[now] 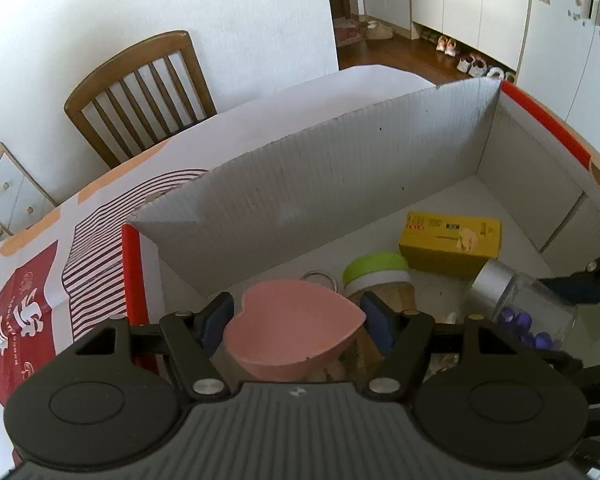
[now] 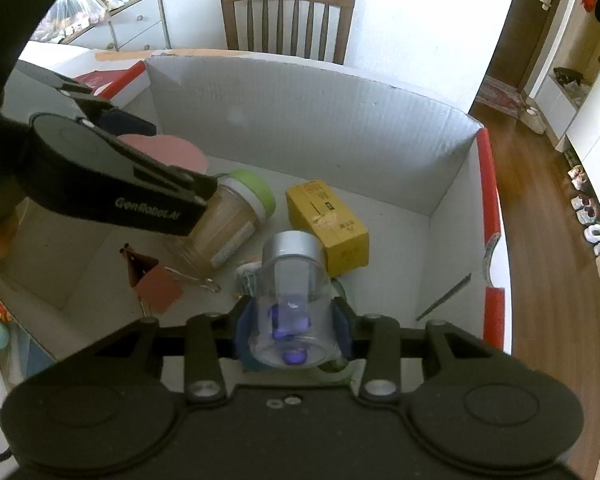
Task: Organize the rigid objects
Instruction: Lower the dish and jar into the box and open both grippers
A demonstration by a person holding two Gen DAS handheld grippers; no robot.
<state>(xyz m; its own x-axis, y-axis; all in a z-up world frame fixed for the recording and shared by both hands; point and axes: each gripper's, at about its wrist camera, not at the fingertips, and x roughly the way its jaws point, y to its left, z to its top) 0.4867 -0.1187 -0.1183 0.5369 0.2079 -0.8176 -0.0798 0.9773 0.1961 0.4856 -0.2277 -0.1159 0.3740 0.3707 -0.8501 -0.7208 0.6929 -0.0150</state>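
My left gripper (image 1: 296, 326) is shut on a pink heart-shaped bowl (image 1: 292, 340) and holds it over the open cardboard box (image 1: 340, 168). It also shows in the right wrist view (image 2: 112, 176), with the bowl (image 2: 168, 152) beyond it. My right gripper (image 2: 294, 330) is shut on a clear jar with a silver lid (image 2: 294, 280) holding purple pieces, inside the box (image 2: 300, 120). That jar also shows in the left wrist view (image 1: 520, 304). On the box floor lie a green-lidded jar (image 2: 236, 216) and a yellow carton (image 2: 328, 224).
A red binder clip (image 2: 152, 280) and a metal ring (image 1: 320, 278) lie on the box floor. A wooden chair (image 2: 288, 20) stands behind the table. A printed sheet (image 1: 60, 280) lies left of the box. Drawers (image 2: 136, 24) stand at the back left.
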